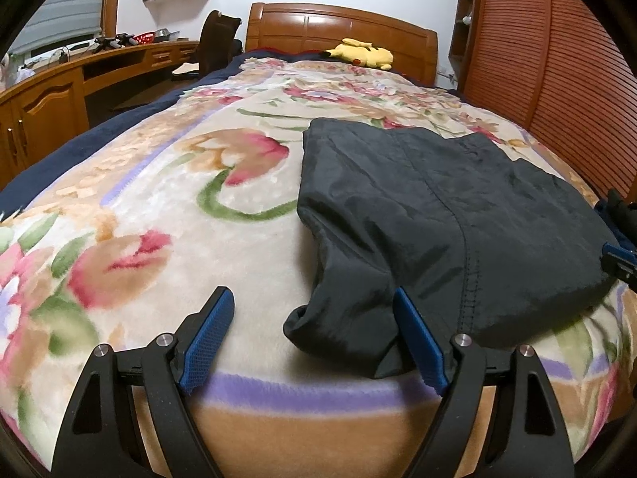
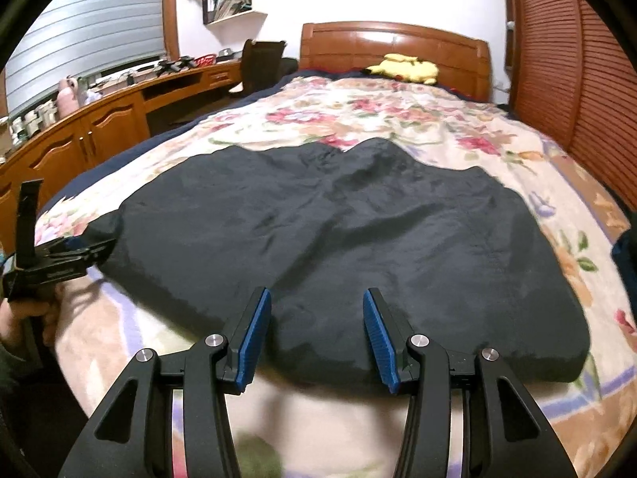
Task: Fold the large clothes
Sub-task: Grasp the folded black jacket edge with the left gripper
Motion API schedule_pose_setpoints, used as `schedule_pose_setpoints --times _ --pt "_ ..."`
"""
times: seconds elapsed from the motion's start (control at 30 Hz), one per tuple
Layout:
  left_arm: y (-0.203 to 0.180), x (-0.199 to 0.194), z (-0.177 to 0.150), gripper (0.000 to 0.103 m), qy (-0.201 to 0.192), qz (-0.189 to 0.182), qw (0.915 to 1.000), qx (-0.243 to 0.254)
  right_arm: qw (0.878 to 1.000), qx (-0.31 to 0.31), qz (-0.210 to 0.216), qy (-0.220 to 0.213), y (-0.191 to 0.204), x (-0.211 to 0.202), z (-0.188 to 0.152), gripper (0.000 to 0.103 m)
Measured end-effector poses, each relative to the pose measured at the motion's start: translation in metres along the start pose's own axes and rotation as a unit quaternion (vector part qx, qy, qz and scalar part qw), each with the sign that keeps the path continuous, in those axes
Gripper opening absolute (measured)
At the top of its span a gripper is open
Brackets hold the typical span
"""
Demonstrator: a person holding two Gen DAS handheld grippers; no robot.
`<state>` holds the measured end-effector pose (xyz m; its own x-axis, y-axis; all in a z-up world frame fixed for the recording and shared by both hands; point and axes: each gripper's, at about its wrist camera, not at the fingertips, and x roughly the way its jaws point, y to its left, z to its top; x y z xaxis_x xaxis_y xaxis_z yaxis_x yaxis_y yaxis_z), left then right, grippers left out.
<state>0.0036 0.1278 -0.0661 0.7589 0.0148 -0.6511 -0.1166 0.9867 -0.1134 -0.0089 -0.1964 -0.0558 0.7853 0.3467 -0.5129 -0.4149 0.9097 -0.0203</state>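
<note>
Black, slippery-looking fabric: one dark garment (image 2: 338,231) lies partly folded on the bed (image 1: 167,207), on the floral blanket's near half, well short of the one yellow plush toy (image 1: 364,52) by the headboard. Two grippers work here. The left gripper (image 1: 314,338) hovers at the garment's near left corner, fingers wide apart, holding nothing; the right gripper (image 2: 317,334) sits over its near edge, fingers half apart, also empty. Risk, I judge: pinching only the top layer, so the fold slides apart, or snagging the blanket underneath.
</note>
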Motion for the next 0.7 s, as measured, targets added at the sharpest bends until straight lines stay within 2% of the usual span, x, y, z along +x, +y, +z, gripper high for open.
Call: schedule_pose_setpoints --times 0.1,0.13,0.17,0.2,0.27,0.3,0.37,0.53,0.7 --pt "0.001 -0.001 0.001 0.083 0.004 -0.004 1.0000 0.001 1.000 -0.013 -0.005 0.021 0.002 0.010 0.000 0.050" --pt "0.002 -0.001 0.001 0.078 0.005 -0.010 0.9999 0.000 1.000 -0.019 -0.008 0.024 0.003 0.013 -0.001 0.050" --pt "0.003 -0.002 0.003 0.068 0.011 -0.027 0.9996 -0.002 0.999 -0.022 -0.011 0.025 0.003 0.014 -0.002 0.050" --pt "0.003 -0.001 0.003 0.063 0.016 -0.038 0.9991 -0.005 0.999 -0.025 -0.012 0.026 0.003 0.014 -0.003 0.050" --pt "0.001 -0.003 0.006 0.042 0.026 -0.061 0.9978 -0.008 0.999 -0.024 -0.010 0.028 0.000 0.014 -0.002 0.050" --pt "-0.001 -0.004 0.007 0.038 0.029 -0.065 0.9974 -0.007 0.999 -0.024 -0.008 0.029 -0.001 0.013 0.000 0.050" --pt "-0.008 -0.009 0.010 0.020 0.024 -0.052 0.9983 0.008 0.999 -0.026 -0.005 0.030 -0.003 0.011 0.000 0.050" --pt "-0.020 -0.022 0.018 0.013 0.016 -0.038 0.9988 0.026 0.999 -0.043 -0.002 0.030 0.001 0.008 -0.001 0.050" --pt "-0.036 -0.042 0.033 0.011 -0.013 -0.024 0.9986 0.045 0.998 -0.053 -0.001 0.034 -0.001 0.005 -0.003 0.050"
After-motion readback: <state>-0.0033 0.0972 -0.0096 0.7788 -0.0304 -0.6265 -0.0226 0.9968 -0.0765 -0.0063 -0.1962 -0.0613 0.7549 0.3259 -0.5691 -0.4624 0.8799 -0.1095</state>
